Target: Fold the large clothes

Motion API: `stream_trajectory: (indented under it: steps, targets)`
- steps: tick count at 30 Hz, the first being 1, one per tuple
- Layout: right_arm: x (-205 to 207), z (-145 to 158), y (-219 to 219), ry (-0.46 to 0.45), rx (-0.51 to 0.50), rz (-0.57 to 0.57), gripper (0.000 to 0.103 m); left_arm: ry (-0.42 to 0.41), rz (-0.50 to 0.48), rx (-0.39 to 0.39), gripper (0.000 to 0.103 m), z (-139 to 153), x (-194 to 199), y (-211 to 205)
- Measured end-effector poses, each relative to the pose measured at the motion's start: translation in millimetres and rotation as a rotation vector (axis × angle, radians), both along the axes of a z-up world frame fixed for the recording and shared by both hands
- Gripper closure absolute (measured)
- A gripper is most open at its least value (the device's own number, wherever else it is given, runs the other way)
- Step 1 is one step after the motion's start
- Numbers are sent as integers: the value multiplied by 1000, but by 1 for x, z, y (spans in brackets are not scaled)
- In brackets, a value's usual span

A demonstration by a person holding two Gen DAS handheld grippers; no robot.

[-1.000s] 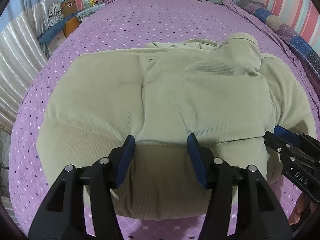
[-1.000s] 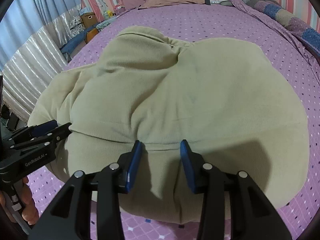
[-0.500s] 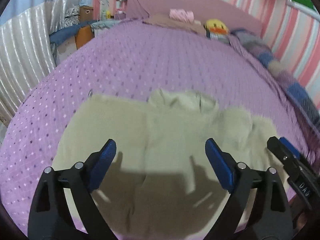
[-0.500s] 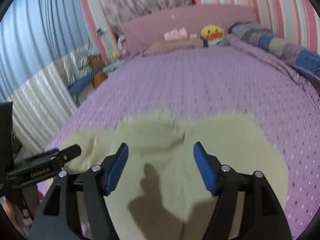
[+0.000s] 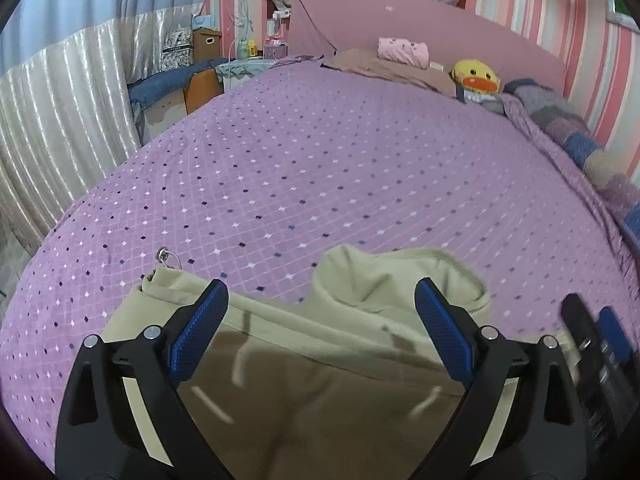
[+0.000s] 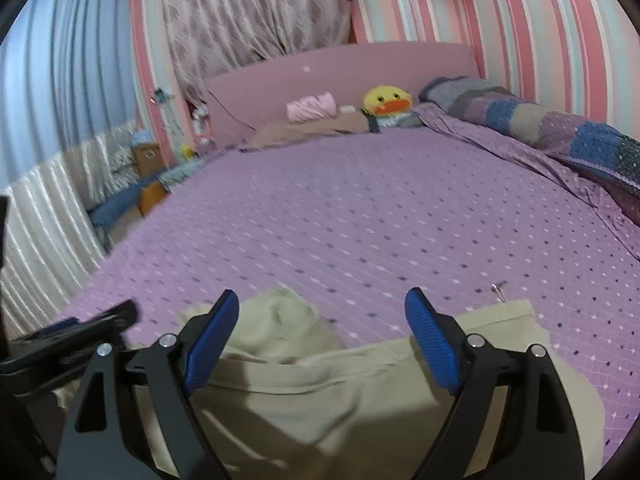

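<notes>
A folded beige hooded garment (image 5: 320, 360) lies on the near part of the purple bed; it also shows in the right wrist view (image 6: 340, 392). Its hood (image 5: 396, 280) points toward the headboard. My left gripper (image 5: 320, 328) is open and empty, raised above the garment's near part. My right gripper (image 6: 322, 328) is open and empty, also raised over the garment. The right gripper shows blurred at the right edge of the left wrist view (image 5: 592, 344), and the left gripper at the left edge of the right wrist view (image 6: 80, 328).
The purple diamond-pattern bedspread (image 5: 320, 168) stretches to a pink headboard (image 5: 400, 20). A yellow duck toy (image 5: 476, 76), a pink folded cloth (image 5: 402, 48) and a patchwork blanket (image 6: 560, 128) lie at the far end. Boxes and clutter (image 5: 192, 76) stand left of the bed.
Both grippers opened wider and lifted up and back from the garment's near edge. The views tilted upward, so the garment now sits low in both frames.
</notes>
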State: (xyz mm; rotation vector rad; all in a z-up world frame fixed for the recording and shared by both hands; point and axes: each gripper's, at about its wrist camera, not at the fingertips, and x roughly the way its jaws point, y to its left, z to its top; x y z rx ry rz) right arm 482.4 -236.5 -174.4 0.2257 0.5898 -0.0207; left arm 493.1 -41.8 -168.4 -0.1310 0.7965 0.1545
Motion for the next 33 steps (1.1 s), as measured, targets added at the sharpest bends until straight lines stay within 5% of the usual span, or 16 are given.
stream_trajectory:
  steps: [3, 10, 15, 33]
  targets:
    - [13, -13, -22, 23, 44, -53, 18, -15, 29, -42, 9, -8, 3, 18]
    - [26, -37, -41, 9, 87, -111, 18, -73, 89, 18, 9, -17, 14, 30]
    - [28, -51, -43, -12, 111, -111, 18, -91, 106, -35, 10, -33, 17, 40]
    - [35, -69, -31, -19, 88, -94, 10, -150, 45, 20, 6, -54, 35, 15]
